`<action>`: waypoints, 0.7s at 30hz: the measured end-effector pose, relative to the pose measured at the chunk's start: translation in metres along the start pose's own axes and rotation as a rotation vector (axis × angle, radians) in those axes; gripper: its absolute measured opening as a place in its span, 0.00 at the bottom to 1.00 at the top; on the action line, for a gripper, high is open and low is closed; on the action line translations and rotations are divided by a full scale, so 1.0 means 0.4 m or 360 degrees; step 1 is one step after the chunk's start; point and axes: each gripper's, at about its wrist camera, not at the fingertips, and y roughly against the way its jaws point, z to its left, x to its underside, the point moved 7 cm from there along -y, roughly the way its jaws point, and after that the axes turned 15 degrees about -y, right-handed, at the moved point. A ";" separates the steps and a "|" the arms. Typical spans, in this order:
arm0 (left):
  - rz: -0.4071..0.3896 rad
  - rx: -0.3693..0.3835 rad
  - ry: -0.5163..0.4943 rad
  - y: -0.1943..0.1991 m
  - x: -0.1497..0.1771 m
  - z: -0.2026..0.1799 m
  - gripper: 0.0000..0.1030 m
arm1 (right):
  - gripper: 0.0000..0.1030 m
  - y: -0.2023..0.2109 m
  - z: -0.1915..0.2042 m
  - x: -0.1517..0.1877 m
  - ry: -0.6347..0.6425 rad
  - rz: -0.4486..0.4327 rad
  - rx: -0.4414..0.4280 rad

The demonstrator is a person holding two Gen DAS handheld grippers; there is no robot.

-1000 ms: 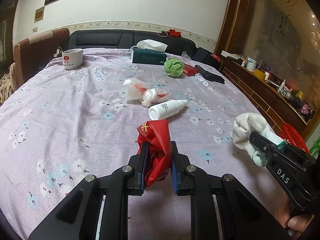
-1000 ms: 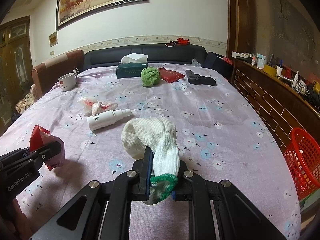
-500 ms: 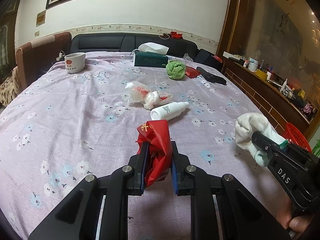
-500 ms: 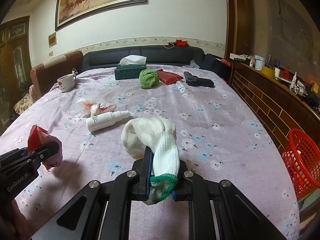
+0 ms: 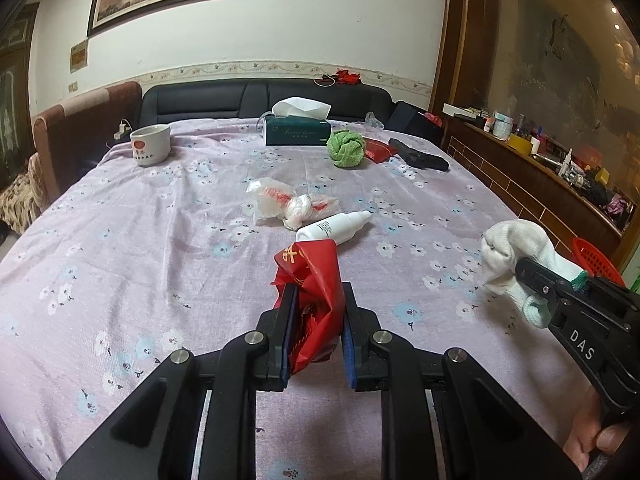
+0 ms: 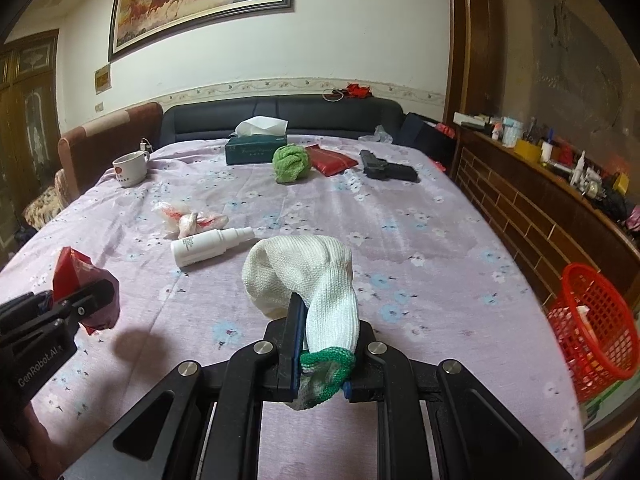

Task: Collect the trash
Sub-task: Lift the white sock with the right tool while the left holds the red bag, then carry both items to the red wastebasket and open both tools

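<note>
Red wrapper [image 5: 310, 280] pinched in left claw [image 5: 316, 322]; right claw [image 6: 324, 344] clamps white glove [image 6: 304, 276].

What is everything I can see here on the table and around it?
Crumpled red foil wrapper: one, in left gripper.
White knit glove with green cuff: one, in right gripper.
White plastic spray bottle: one, lying mid-table.
Clear plastic bag with red print: one, beside bottle.
Green cloth ball: one, far side.
Dark green tissue box: one, far edge.
White mug: one, far left.
Red mesh basket: one, beside the table, right.
Left hand-held gripper: one, black.
Right hand-held gripper: one, black.
</note>
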 end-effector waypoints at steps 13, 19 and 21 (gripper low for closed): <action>0.0028 0.0033 -0.0077 0.009 -0.015 -0.055 0.18 | 0.15 0.026 -0.038 0.003 -0.0079 0.0031 -0.0045; -0.0006 0.0181 -0.0182 0.028 -0.087 -0.151 0.18 | 0.15 0.061 -0.143 -0.042 -0.0244 0.0005 -0.0051; -0.0029 0.0251 -0.0248 0.035 -0.124 -0.207 0.18 | 0.15 0.088 -0.212 -0.067 -0.0319 -0.0044 -0.0009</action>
